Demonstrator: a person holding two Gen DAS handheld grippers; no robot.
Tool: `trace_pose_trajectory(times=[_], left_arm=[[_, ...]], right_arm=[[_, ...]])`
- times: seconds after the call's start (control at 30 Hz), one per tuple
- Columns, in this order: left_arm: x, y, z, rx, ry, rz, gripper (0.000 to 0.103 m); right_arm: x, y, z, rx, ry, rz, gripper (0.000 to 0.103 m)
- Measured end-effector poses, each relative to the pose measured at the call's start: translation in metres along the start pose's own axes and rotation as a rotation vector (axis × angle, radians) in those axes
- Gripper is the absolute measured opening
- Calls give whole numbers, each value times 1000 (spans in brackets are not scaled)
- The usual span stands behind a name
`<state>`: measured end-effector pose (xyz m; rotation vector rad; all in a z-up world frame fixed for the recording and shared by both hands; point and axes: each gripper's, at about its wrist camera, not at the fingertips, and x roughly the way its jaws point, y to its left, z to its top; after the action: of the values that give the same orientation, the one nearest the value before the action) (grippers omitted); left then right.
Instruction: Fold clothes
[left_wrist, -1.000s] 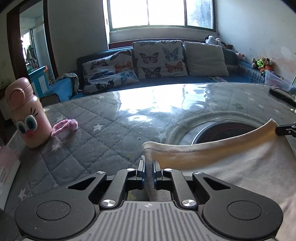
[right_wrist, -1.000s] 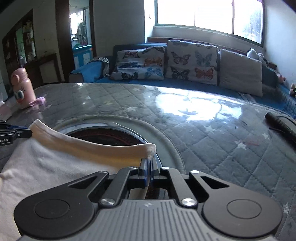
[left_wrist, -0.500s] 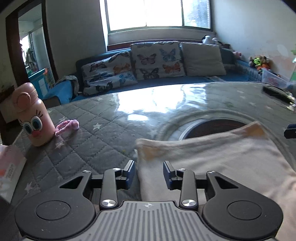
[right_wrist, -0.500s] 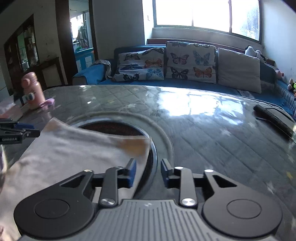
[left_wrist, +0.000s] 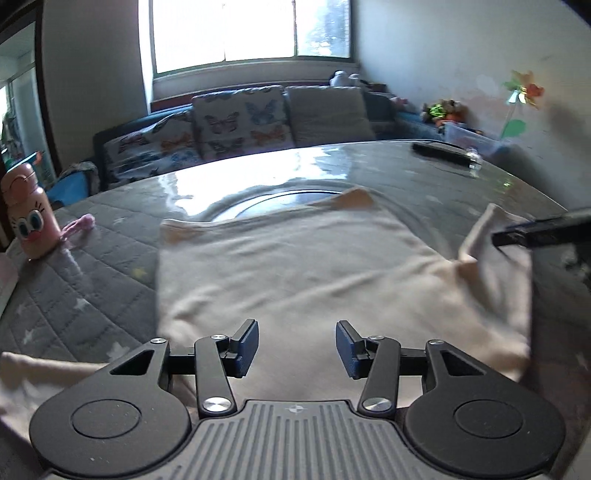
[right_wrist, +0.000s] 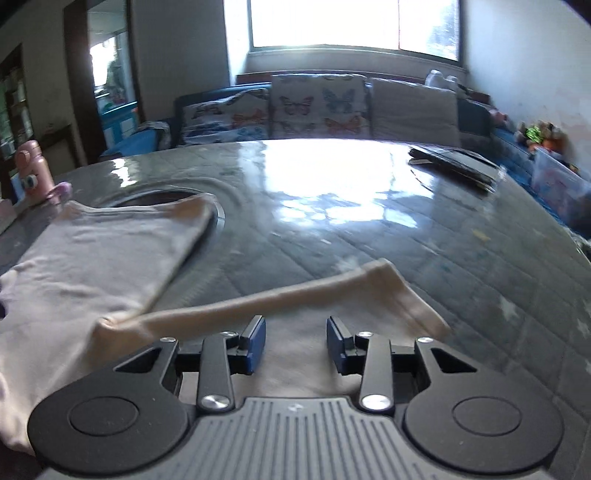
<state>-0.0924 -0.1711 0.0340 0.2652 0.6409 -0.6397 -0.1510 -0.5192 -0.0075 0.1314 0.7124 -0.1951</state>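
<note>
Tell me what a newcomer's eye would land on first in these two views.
First, the pale cream cotton garment spread flat on the grey quilted star-print table cover, one sleeve stretched out just ahead of the open right tongs. The open left tongs hover over its near edge. Next, the pink cartoon-eyed bottle at the table's far left, and the bright window behind the butterfly cushions.

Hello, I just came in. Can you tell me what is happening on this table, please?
A person is folding a cream shirt on the quilted grey table, using a hand-held gripper in each hand. Both are open and hold nothing: the left hand-held gripper hovers over the shirt's body, and the right hand-held gripper hovers over a sleeve that sticks out to the side. The shirt's body lies flat on the table. A pink bottle stands at the far left.
</note>
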Motion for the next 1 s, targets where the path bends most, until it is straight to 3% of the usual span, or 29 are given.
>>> trace_pose_trajectory(times=[0.33,0.47,0.67,0.73,0.87,1.0], left_arm=[[-10,-14,-22,-22,13,10,57],[-16,-18,-21,-25,-5,10,72],[-24,-25,-16,-14,-48,7,93],[-24,-27,-15,-11,-52,8,97],[-24,-33,-13,-4,-58,6,103],[-21,-42,-10,12,-57,4,103]], right_arm=[[-15,-40,-13,92,-42,-69,39],[-14,-53,-14,144,-55,-102,43],[-8,-67,-16,207,-61,-128,42],[-9,-66,-17,213,-63,-124,35],[-13,-68,-19,237,-72,-126,8],[-27,-72,-19,261,-114,-121,5]])
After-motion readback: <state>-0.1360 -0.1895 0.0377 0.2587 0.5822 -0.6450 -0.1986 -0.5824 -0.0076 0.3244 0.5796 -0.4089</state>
